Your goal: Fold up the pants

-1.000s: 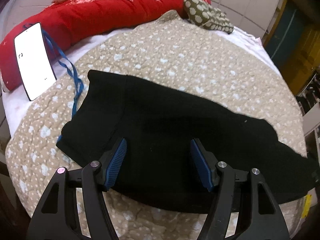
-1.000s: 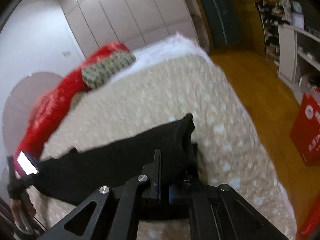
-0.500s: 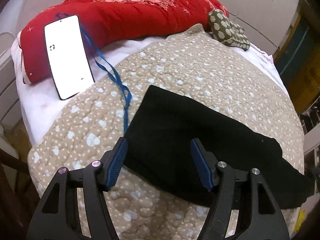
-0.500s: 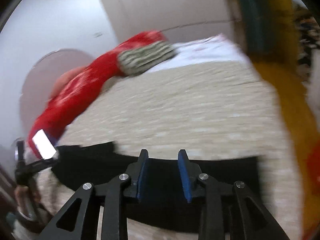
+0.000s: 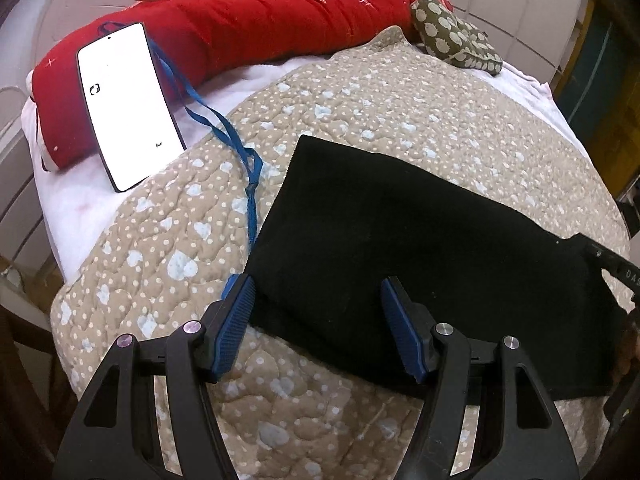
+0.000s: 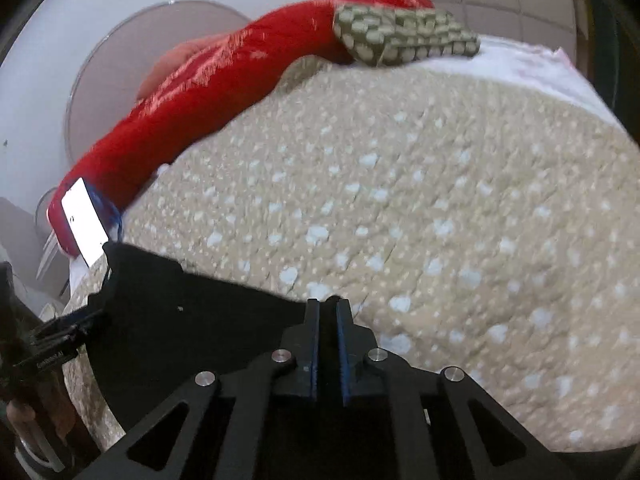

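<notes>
The black pants lie folded in a flat band on the beige dotted quilt. My left gripper is open and empty, its blue pads straddling the near left corner of the pants. In the right wrist view the pants lie at the lower left. My right gripper has its jaws nearly closed at the far edge of the pants, with black fabric between them. The right gripper's black body shows at the right edge of the left wrist view.
A white-screened phone with a blue lanyard leans on a red bolster at the back left. A green patterned pillow lies at the back. The bed edge lies close below my left gripper.
My left gripper drew back left to the pants' near left corner and stayed open. My right gripper let go, swung left over the pants and closed again on their edge.
</notes>
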Motion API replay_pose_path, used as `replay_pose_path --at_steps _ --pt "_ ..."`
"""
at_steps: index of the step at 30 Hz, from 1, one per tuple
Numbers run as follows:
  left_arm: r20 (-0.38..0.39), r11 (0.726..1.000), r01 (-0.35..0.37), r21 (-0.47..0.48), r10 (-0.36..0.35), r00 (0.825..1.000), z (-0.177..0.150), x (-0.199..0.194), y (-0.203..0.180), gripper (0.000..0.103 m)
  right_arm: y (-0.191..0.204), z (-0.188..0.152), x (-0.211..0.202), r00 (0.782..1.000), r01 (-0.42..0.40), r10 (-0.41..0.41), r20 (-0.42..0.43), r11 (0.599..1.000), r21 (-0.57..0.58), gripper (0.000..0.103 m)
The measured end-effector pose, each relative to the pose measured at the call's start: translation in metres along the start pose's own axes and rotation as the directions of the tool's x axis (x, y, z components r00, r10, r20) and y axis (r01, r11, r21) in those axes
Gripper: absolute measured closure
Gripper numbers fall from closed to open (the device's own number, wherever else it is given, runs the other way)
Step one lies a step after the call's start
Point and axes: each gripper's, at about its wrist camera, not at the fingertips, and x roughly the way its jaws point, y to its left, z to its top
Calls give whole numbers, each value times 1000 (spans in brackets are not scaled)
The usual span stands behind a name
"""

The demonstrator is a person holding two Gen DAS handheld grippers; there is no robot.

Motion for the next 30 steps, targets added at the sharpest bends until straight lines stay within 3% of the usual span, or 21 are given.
replay_pose_path --at_steps 1,2,4,5,9,12,15,18,21,24,30 --pt "5 1000 4 -6 -4 1000 -1 0 0 37 -2 0 0 1000 23 -23 15 1000 0 97" --pt "11 1000 4 -11 -4 1000 -2 1 1 37 -3 0 7 997 74 -74 18 997 -14 103" --pt "14 1000 4 -7 -4 1000 -3 2 1 36 -7 -5 25 989 147 -147 -4 989 -20 103" --pt "12 1000 4 -3 -4 1000 -3 1 1 36 -9 -4 29 990 140 -140 -10 990 -9 103" --pt "0 1000 22 -7 -22 1000 -1 -4 5 37 -19 2 -4 997 27 -33 69 996 85 103" --pt "8 999 10 -34 -10 1000 1 -15 12 37 -2 6 -26 995 3 -8 104 999 47 99" --pt "27 998 21 -59 -19 999 3 -24 18 37 30 -1 -34 996 -42 45 78 998 -51 92" --pt "21 997 4 -76 -3 1000 8 -25 21 37 59 -7 -19 994 -100 105 38 989 -110 91" --pt "32 992 42 -119 -38 999 12 -30 25 37 79 -25 -5 990 -143 143 -10 982 -126 91" --pt "35 994 41 -97 -38 999 12 -31 18 37 91 -48 12 980 -186 174 -99 975 -123 90" --pt "42 997 61 -41 -60 997 8 -29 -5 37 84 -58 -23 970 -240 234 -64 965 -105 89"
